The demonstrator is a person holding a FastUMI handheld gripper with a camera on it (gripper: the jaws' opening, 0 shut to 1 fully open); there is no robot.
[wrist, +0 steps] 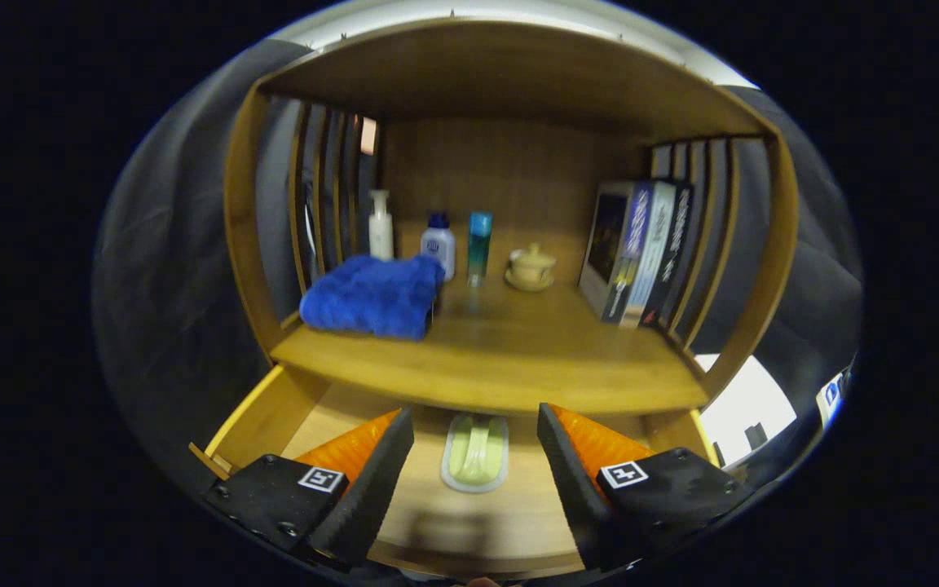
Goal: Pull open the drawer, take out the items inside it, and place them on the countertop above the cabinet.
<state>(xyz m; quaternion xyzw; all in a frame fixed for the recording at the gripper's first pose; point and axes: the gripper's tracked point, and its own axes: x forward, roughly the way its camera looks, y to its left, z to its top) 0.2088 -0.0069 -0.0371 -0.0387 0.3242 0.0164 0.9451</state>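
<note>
Drawer (274, 412) is pulled out, so you're on the pick. Tool (476, 444) is spread wide and holding nothing. The pale green item (475, 451) lies flat on the drawer floor, in the gap between the fingers and just ahead of the tips, with its far end tucked under the front lip of the surface (486, 359).

To do this well:
- Stay centred on it. It runs lengthwise away from you, so close across the narrow width.
- It looks low and flat, so get the tips right down to the drawer floor before closing, or I'd expect them to ride over the top.
- Draw it back toward you before lifting. Straight up likely clips the lip.
- Set it down in the bare middle patch of the surface, clear of the towel and the books.

Count:
- In the drawer: 1 item visible; the parts of the floor behind the fingers are hidden, can't rule out more.
- On the surface: 1 blue towel (373, 295), 3 bottles (438, 251), 1 lidded cup on a saucer (531, 267), and about 3 books (637, 253) standing upright at the right side.
</note>
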